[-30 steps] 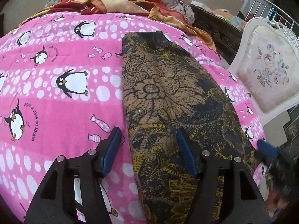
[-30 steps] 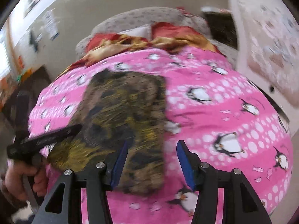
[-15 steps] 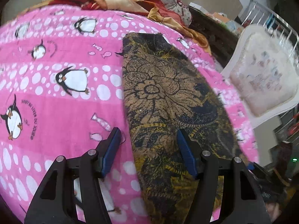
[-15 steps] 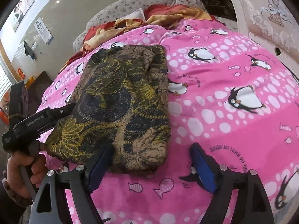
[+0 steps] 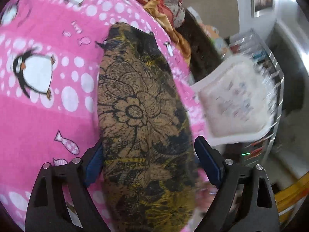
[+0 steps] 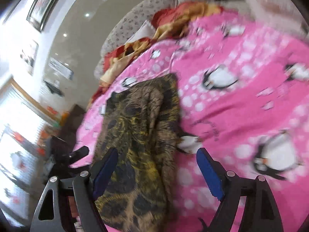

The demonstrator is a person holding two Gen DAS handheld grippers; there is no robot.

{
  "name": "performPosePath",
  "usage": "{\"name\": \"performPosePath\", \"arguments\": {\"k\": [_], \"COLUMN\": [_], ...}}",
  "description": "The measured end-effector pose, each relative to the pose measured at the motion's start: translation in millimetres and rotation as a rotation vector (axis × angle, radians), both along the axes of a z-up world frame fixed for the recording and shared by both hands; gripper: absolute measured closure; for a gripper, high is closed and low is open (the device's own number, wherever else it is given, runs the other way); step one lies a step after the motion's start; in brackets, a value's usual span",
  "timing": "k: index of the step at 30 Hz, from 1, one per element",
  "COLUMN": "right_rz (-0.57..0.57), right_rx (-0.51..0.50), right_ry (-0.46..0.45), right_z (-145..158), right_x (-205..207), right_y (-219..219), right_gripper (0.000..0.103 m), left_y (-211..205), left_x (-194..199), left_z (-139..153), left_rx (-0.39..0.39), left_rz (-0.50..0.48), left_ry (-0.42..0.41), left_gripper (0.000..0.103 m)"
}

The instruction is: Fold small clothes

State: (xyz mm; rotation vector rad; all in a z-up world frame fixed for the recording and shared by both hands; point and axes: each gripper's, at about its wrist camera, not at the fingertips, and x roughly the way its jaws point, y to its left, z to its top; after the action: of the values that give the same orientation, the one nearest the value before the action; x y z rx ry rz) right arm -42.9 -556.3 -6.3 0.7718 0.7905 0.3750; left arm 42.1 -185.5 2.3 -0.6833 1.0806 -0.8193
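Observation:
A folded garment (image 5: 139, 106) in brown, black and yellow floral print lies lengthwise on the pink penguin bedspread (image 5: 48, 116). My left gripper (image 5: 151, 162) straddles its near end. The jaws are opening, and the blue pads stand wide on either side of the cloth without pressing it. In the right wrist view the same garment (image 6: 139, 131) lies on the bedspread (image 6: 241, 116). My right gripper (image 6: 157, 174) is open over its near end, with the cloth closer to the left pad. One dark finger (image 6: 80, 151) of the left gripper shows at the garment's left side.
A heap of red and gold fabric (image 6: 173, 21) and a grey patterned pillow lie at the head of the bed. Close beside the bed's right edge stands a white cushioned chair (image 5: 237, 104), with a dark cabinet and a metal rack behind it. Bright windows fill the left of the right wrist view.
Both grippers' jaws have widened. Both views have rolled and blurred. The right gripper has come down closer to the garment's near end, and the left has swung toward the garment's right side.

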Motion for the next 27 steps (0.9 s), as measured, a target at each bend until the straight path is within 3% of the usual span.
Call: {"name": "performPosePath", "arguments": {"k": [1, 3, 7, 8, 10, 11, 12, 13, 15, 16, 17, 18, 21, 22, 24, 27], "right_rz": [0.025, 0.031, 0.156, 0.181, 0.199, 0.183, 0.178, 0.181, 0.253, 0.262, 0.247, 0.221, 0.16, 0.18, 0.2, 0.173], "right_rx": [0.045, 0.077, 0.27, 0.277, 0.133, 0.087, 0.081, 0.094, 0.112, 0.063, -0.004, -0.015, 0.079, 0.104, 0.068, 0.067], "right_ry": [0.013, 0.003, -0.033, -0.047, -0.034, -0.006, 0.009, 0.005, -0.015, -0.016, -0.011, -0.005, 0.038, 0.031, 0.032, 0.047], "right_z": [-7.1, -12.0, -16.1, -14.2, -8.3, -10.6, -12.9, -12.7, -8.2, -6.7, -6.6, -7.1, -6.9, -4.4, 5.7, 16.3], "right_x": [8.1, 17.5, 40.3, 41.3, 46.9, 50.6, 53.1, 53.6, 56.1, 57.4, 59.8, 61.8, 67.3, 68.0, 65.5, 62.2], "right_y": [0.7, -0.4, 1.2, 2.7, 10.8, 12.8, 13.6, 14.9, 25.1, 30.0, 33.7, 33.8, 32.6, 36.1, 46.8, 52.5], "right_gripper": [0.022, 0.022, 0.022, 0.022, 0.023, 0.024, 0.032, 0.032, 0.032, 0.032, 0.035, 0.042, 0.043, 0.055, 0.07, 0.077], "left_y": [3.8, 3.2, -10.6, -12.8, -17.7, -18.8, -20.4, -21.3, -22.4, -21.3, -20.1, -17.9, -20.3, -19.8, -14.8, -6.5], "left_x": [0.9, -0.9, -0.8, 1.1, 4.4, 4.5, 4.0, 2.6, 1.8, 3.2, 5.1, 6.5, 2.4, 0.5, -2.6, -8.1], "left_z": [0.1, 7.0, 23.6, 21.6, 12.2, 7.6, 5.4, 5.7, 4.8, 2.0, -1.3, -3.8, 0.0, 3.1, 9.5, 23.0], "left_rx": [-0.046, -0.051, 0.047, 0.074, 0.127, 0.147, 0.156, 0.156, 0.181, 0.202, 0.195, 0.175, 0.202, 0.211, 0.204, 0.211], "left_rz": [-0.003, -0.013, -0.034, -0.018, 0.01, 0.021, 0.033, 0.046, 0.079, 0.103, 0.11, 0.117, 0.122, 0.127, 0.133, 0.134], "left_ry": [0.016, 0.006, -0.097, -0.1, -0.082, -0.077, -0.08, -0.09, -0.09, -0.077, -0.062, -0.046, -0.069, -0.075, -0.087, -0.126], "left_gripper": [0.016, 0.019, 0.024, 0.026, 0.027, 0.033, 0.035, 0.036, 0.052, 0.072, 0.076, 0.078, 0.081, 0.082, 0.083, 0.083]}}
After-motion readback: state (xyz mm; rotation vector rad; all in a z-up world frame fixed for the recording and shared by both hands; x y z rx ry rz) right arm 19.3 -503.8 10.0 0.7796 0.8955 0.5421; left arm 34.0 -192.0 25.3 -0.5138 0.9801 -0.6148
